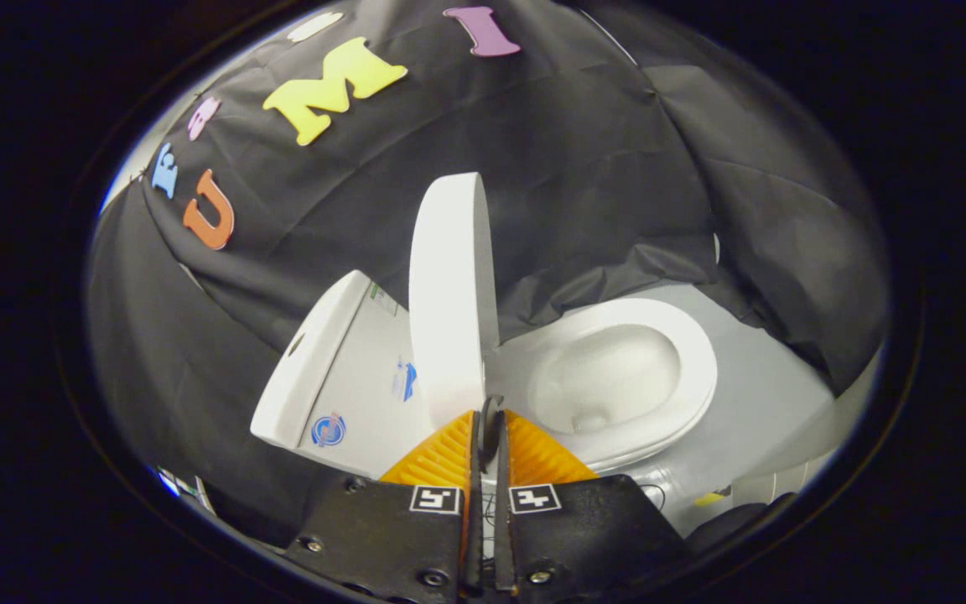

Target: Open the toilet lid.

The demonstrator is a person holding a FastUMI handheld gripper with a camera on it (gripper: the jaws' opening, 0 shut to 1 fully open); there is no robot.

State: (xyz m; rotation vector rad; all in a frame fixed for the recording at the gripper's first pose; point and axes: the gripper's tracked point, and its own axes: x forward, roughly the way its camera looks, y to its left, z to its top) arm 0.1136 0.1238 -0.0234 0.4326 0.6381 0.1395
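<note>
Gripper view: jaws together, empty, frame bottom centre; lid (449, 294) upright just ahead; seat (697, 369) and bowl (605, 377) exposed right.

Black cloth (584, 168) hangs as the booth's wall, creased and sagging, its lower hem bunched where it meets the floor. The floor (751, 394) is a smooth pale grey and evenly lit, with soft shadow along the edge of the cloth. Down at the floor's near edge lies a small yellow object (708, 498) beside something dark and rounded (734, 516), perhaps a shoe, too distorted to tell.
</note>
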